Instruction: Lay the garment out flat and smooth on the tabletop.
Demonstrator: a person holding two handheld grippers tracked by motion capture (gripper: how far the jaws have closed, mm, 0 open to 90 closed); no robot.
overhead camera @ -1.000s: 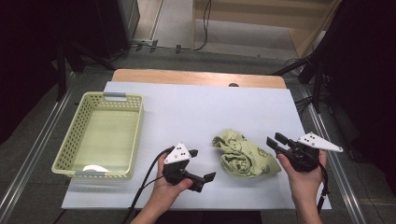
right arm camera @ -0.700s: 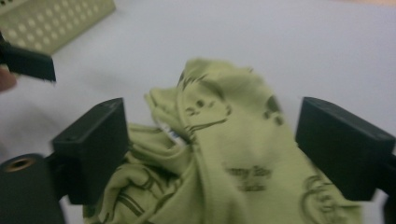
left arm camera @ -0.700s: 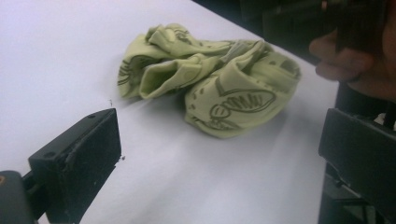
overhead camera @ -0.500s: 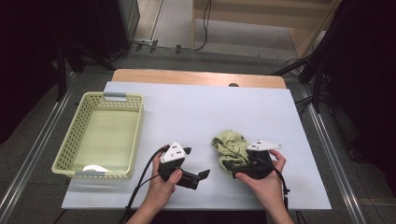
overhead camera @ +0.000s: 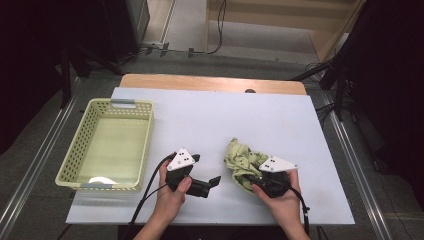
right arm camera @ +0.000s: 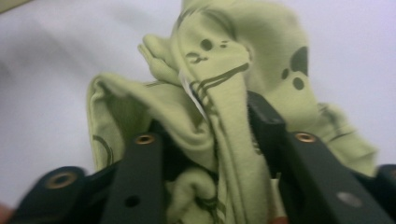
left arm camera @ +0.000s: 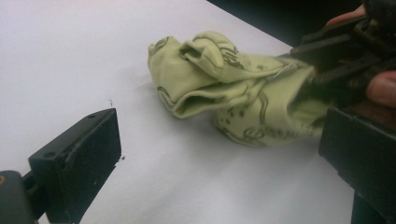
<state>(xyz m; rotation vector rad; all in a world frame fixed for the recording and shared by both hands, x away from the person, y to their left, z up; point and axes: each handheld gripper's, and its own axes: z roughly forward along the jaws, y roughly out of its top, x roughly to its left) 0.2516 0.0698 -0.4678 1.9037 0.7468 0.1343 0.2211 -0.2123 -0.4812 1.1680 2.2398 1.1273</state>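
Cloth (overhead camera: 242,161), soft, crumpled, pale green.

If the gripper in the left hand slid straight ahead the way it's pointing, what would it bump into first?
Most likely the crumpled green cloth, which lies just ahead of the left gripper on the bare white table; the right gripper grips its far side.

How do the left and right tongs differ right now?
The right tongs have just been closing and pinch a fold of the green cloth; the left tongs stand open with nothing between them. The right tongs sit in the cloth; the left tongs rest on bare table beside it, apart from it. Both are black, hand-held, and point toward the cloth.
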